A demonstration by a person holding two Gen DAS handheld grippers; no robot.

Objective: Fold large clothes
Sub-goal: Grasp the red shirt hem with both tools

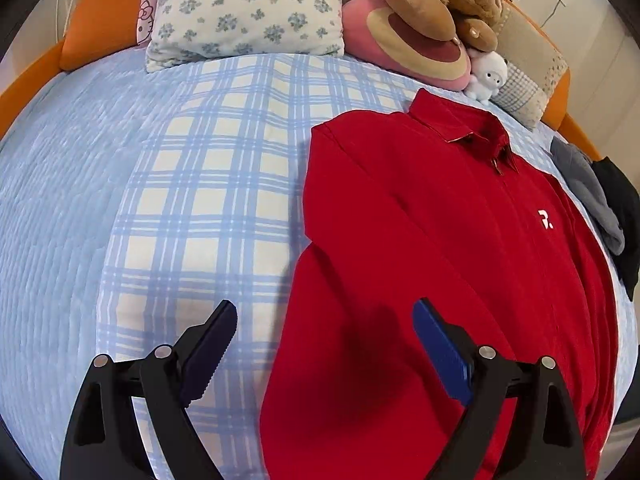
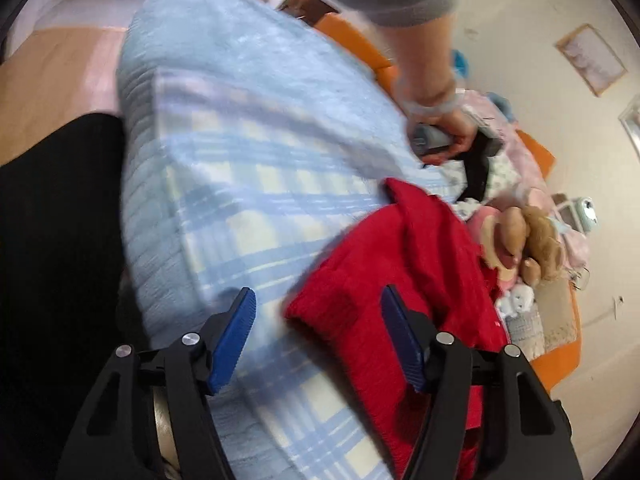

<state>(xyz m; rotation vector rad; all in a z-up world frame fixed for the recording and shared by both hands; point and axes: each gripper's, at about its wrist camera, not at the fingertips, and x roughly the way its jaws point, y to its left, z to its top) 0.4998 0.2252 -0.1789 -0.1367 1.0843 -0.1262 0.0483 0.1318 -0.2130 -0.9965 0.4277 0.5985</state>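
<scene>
Closest in, the left tool (image 1: 324,320) hangs with its fingers wide apart, straddling the near left edge of the red jacket (image 1: 460,240), gripping nothing. The right tool (image 2: 318,304) is spread too, over the jacket's cuff end; that view is blurry. The jacket lies flat on the plaid bed (image 1: 200,200), a sleeve folded across its front. My worry: a shallow pinch catches one layer and drags that sleeve loose. Beyond the collar, the plush toys (image 1: 440,8) and dark clothes (image 1: 612,208) to its right could snag a wide swing.
</scene>
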